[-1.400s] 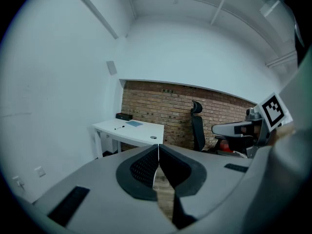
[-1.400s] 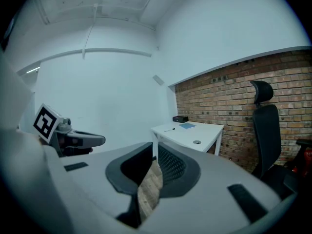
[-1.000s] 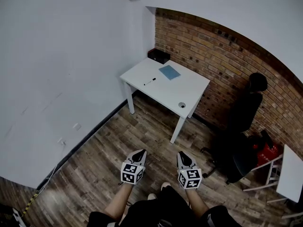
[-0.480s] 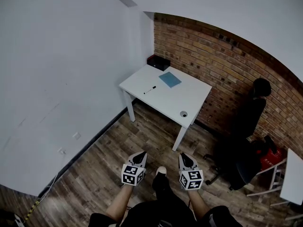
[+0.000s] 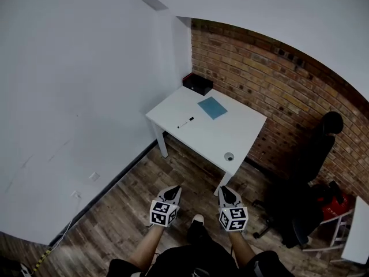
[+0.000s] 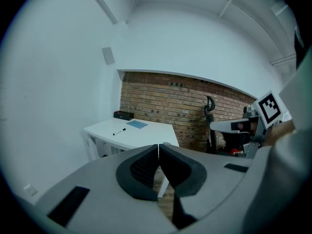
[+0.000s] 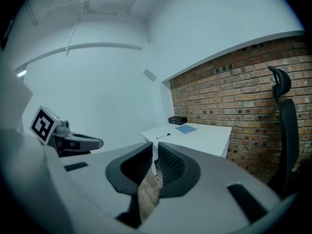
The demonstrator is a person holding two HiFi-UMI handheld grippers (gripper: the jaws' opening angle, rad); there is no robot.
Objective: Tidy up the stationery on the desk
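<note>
A white desk (image 5: 202,136) stands in the corner between the white wall and the brick wall. On it lie a black marker pen (image 5: 185,122), a blue notebook (image 5: 212,107), a black box (image 5: 198,84) at the far corner and a small round object (image 5: 229,156) near the front right edge. My left gripper (image 5: 174,189) and right gripper (image 5: 223,191) are held side by side over the wooden floor, well short of the desk. Both are shut with nothing between the jaws. The pen (image 6: 119,131) and notebook (image 6: 137,124) also show in the left gripper view, and the pen (image 7: 163,136) in the right gripper view.
A black office chair (image 5: 311,172) stands right of the desk by the brick wall, with a red object (image 5: 330,203) beside it. Another white table edge (image 5: 358,235) shows at the far right. A wall socket (image 5: 94,176) sits low on the left wall.
Both grippers have moved forward together across the floor, and the desk now appears larger and nearer. The jaws stayed shut.
</note>
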